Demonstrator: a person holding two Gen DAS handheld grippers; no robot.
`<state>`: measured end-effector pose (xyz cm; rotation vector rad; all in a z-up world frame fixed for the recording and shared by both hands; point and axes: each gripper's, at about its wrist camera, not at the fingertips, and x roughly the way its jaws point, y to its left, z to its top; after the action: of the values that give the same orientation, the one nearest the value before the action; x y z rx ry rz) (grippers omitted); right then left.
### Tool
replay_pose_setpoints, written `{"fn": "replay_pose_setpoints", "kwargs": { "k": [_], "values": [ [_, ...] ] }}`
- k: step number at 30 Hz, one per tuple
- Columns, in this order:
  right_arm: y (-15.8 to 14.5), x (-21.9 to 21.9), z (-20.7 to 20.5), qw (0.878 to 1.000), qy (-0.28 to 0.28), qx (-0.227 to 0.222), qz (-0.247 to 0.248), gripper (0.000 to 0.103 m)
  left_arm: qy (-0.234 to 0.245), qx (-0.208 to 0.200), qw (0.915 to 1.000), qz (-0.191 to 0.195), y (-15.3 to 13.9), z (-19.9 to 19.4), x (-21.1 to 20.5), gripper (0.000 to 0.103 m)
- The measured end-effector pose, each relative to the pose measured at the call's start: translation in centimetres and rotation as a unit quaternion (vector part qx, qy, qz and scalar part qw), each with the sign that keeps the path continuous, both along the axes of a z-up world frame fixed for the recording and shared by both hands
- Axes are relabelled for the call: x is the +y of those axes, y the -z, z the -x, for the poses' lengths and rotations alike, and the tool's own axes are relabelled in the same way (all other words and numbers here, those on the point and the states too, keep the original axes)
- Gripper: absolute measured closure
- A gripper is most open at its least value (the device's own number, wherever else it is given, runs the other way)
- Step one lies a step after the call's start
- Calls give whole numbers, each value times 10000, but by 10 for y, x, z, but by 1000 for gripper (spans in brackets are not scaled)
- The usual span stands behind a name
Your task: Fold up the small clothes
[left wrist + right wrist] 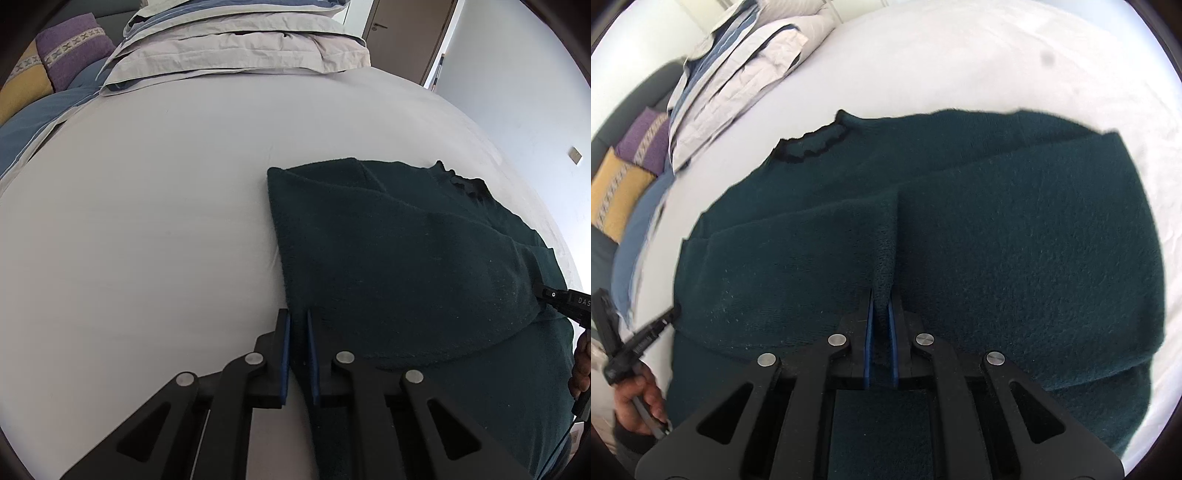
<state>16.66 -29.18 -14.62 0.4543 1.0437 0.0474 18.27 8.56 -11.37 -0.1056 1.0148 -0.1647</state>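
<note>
A dark green knitted sweater (406, 251) lies on the white bed sheet (147, 221), partly folded. My left gripper (298, 317) is shut on the sweater's left edge near the hem. My right gripper (881, 299) is shut on a pinched ridge of the sweater (997, 240) at its middle. The black-trimmed collar (816, 146) lies at the far side. The right gripper shows at the right edge of the left wrist view (554, 295). The left gripper shows at the lower left of the right wrist view (646, 332), its jaws hidden.
Stacked pillows (236, 48) lie at the head of the bed. Purple and yellow cushions (70, 51) sit at the far left on a blue cover (29, 122). A door (406, 33) and a white wall (524, 92) stand beyond the bed's right side.
</note>
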Motion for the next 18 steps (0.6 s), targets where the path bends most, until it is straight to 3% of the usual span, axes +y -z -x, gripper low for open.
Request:
{"fn": "replay_pose_setpoints", "kwargs": {
  "k": [5,8,10,12,14,16,18],
  "values": [
    [-2,-1,6,10000,20,6,8,97,-34,-1,9999,-101,2,-2,-4,92],
    [3,-5,7,9999,71,-45,-142,98,-25,-14,9998,-211,3,-3,-5,86],
    [11,-18,6,9986,109,-138,-495,96,-41,-43,9998,-207,0,-2,-4,81],
    [10,-28,12,9959,247,-161,-858,91,-148,-94,9998,-57,-7,5,3,57],
    [-5,-33,28,9961,441,-332,-685,79,-298,-170,9993,117,-16,19,14,54],
    [-25,-36,54,9954,582,-653,-391,43,-331,-238,9986,351,-25,41,26,53],
    [-41,-41,84,9922,599,-1024,-378,41,-347,-242,9964,740,-31,70,39,47]
  ]
}}
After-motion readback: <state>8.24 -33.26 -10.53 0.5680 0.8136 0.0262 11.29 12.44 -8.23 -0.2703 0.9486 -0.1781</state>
